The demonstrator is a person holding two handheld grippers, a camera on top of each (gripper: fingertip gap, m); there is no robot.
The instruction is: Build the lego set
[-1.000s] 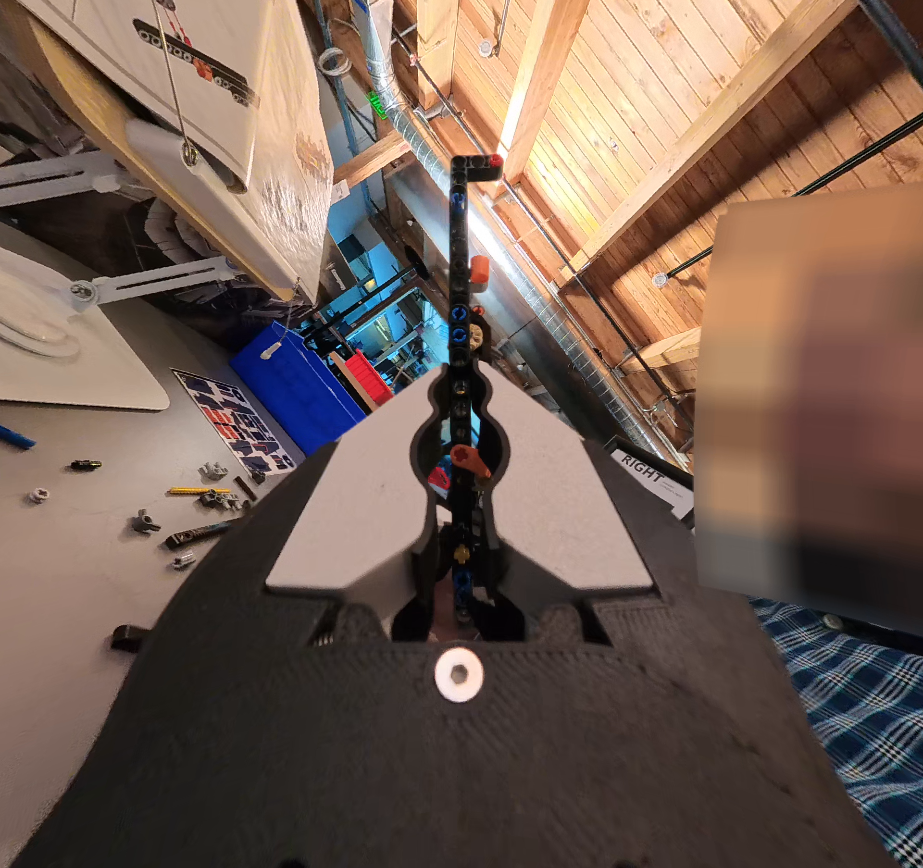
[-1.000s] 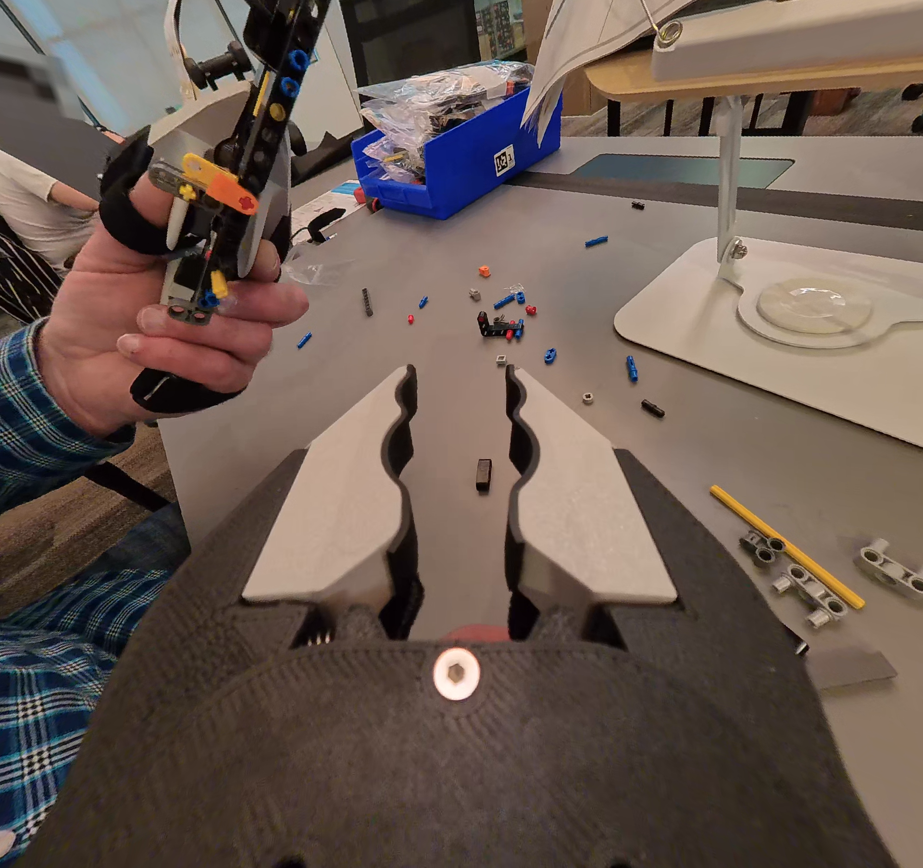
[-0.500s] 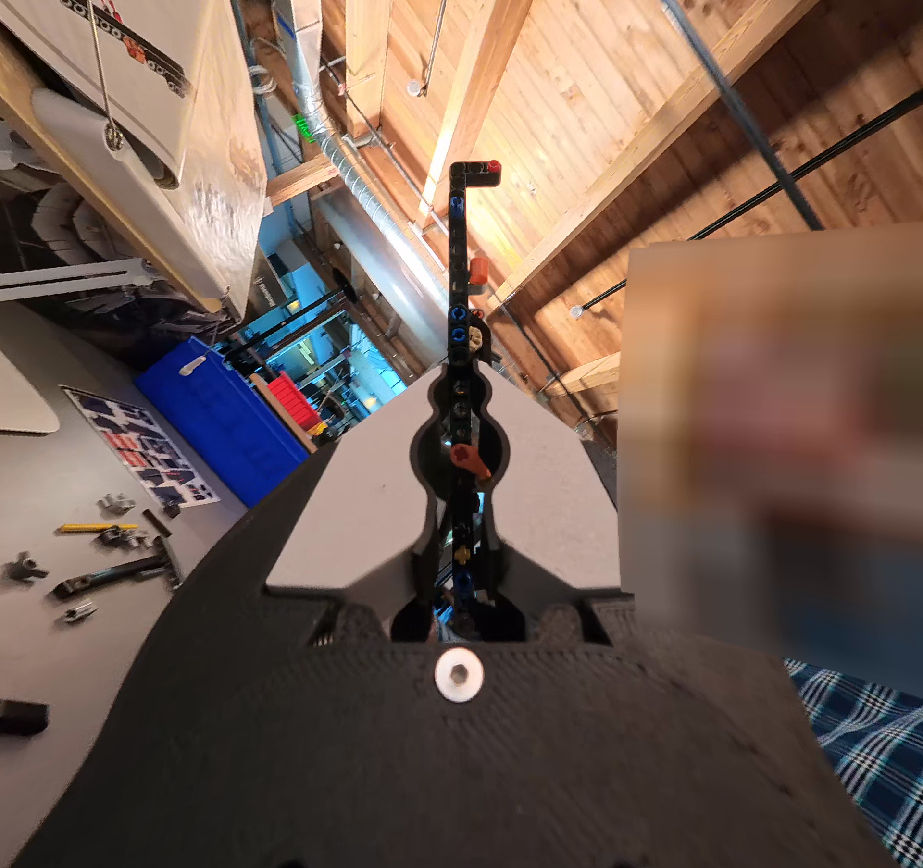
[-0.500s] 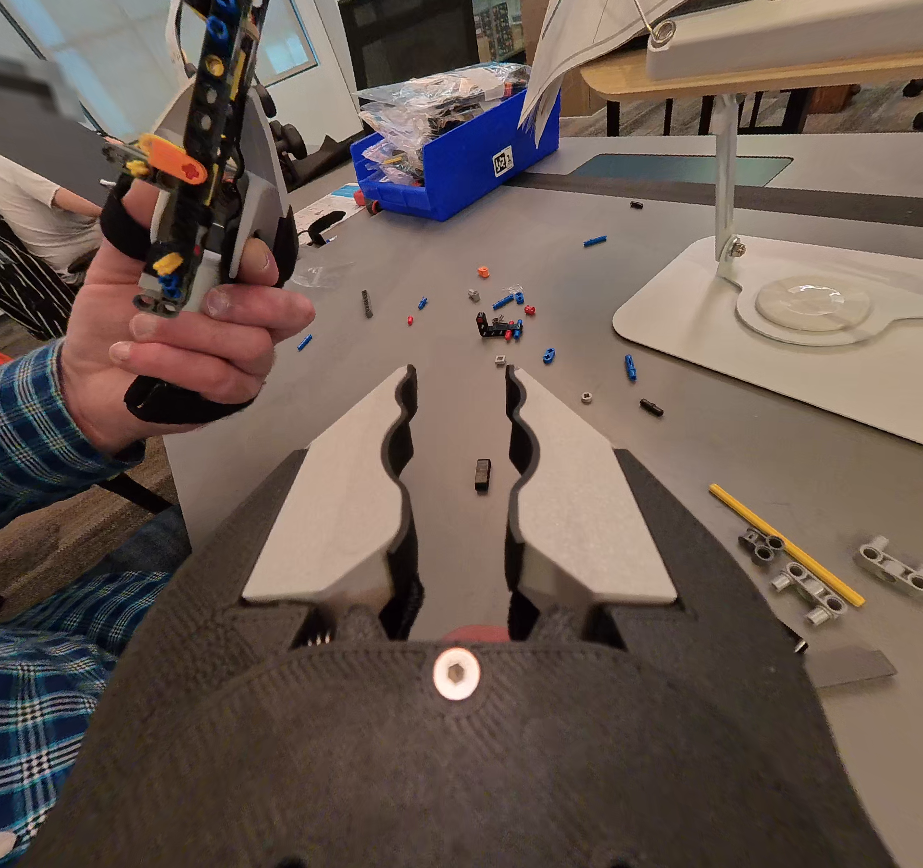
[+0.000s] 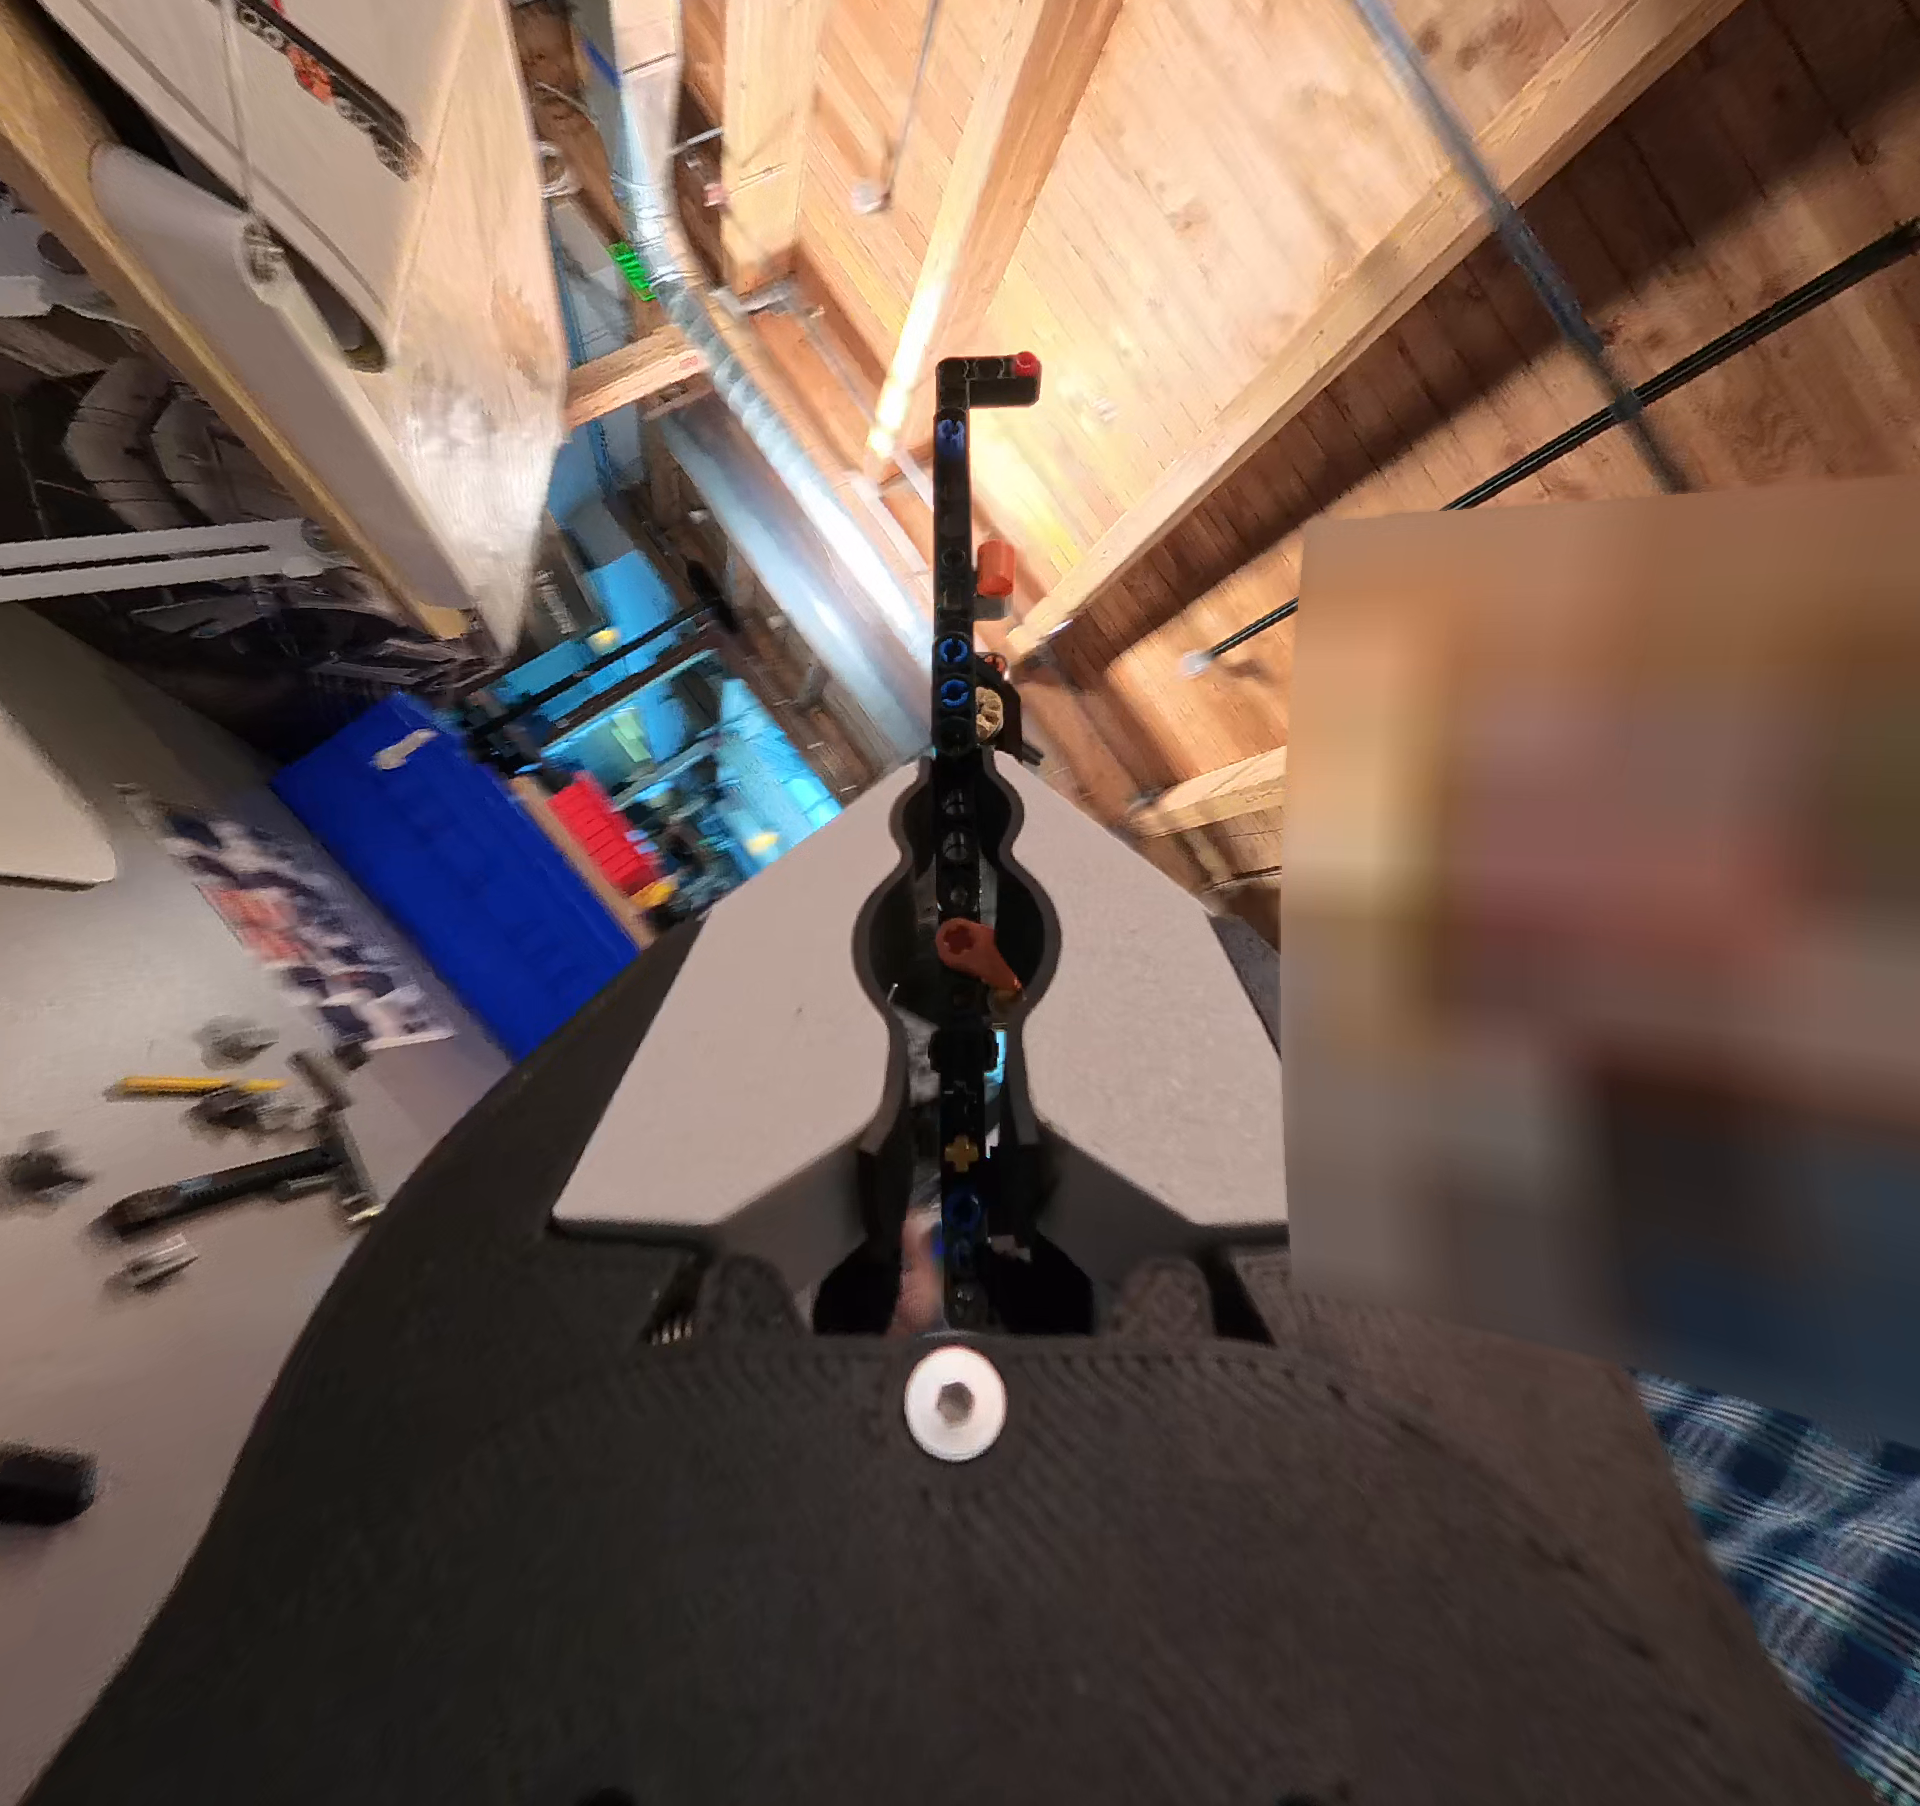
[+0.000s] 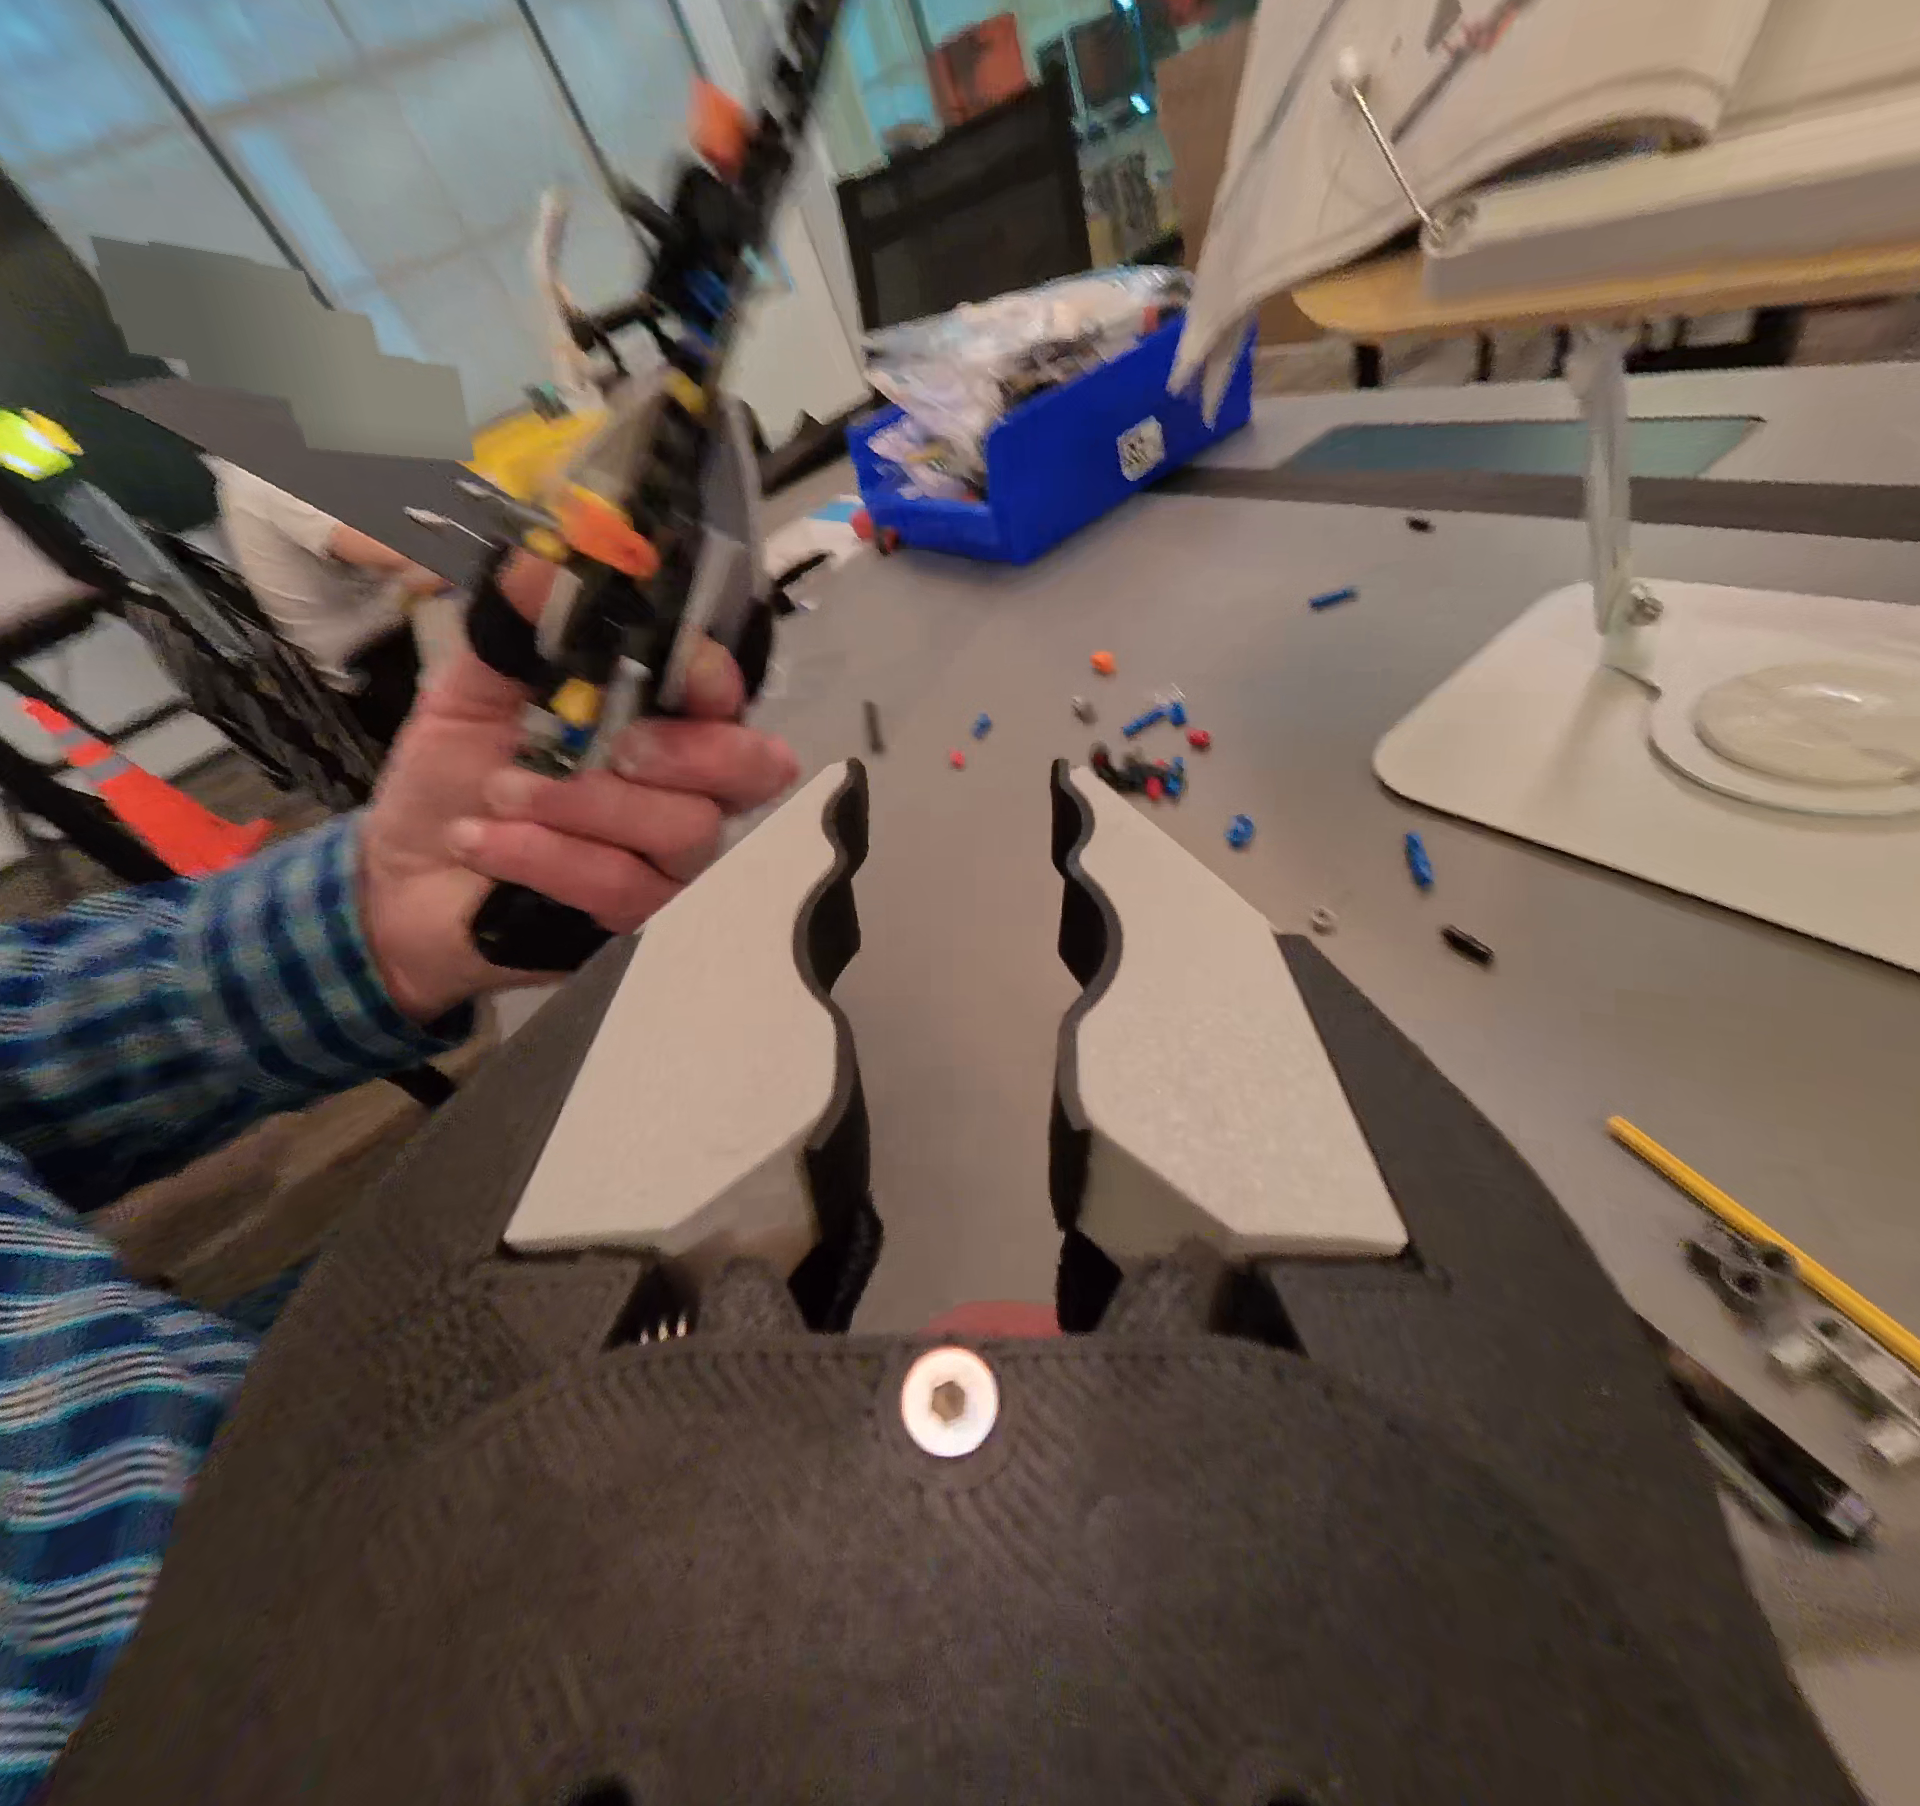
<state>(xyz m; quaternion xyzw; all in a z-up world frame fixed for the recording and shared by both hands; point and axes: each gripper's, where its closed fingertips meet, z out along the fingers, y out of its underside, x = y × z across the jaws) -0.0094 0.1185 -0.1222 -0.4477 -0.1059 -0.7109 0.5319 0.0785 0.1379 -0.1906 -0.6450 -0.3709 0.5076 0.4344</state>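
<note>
While the blue bin (image 6: 1049, 478) at upper centre of the right wrist view is sitting heaped with clear bags of parts, we are seeing bare grey desk (image 6: 956, 1050) lying open under our right gripper (image 6: 958, 790), its jaws standing apart and holding nothing. Loose pins (image 6: 1143, 759) are lying scattered ahead, well clear of the desk's left edge. Our left gripper (image 5: 961, 769) is clamping the long black beam assembly (image 5: 954, 613), studded with blue, orange and yellow pieces, raised at upper left.
</note>
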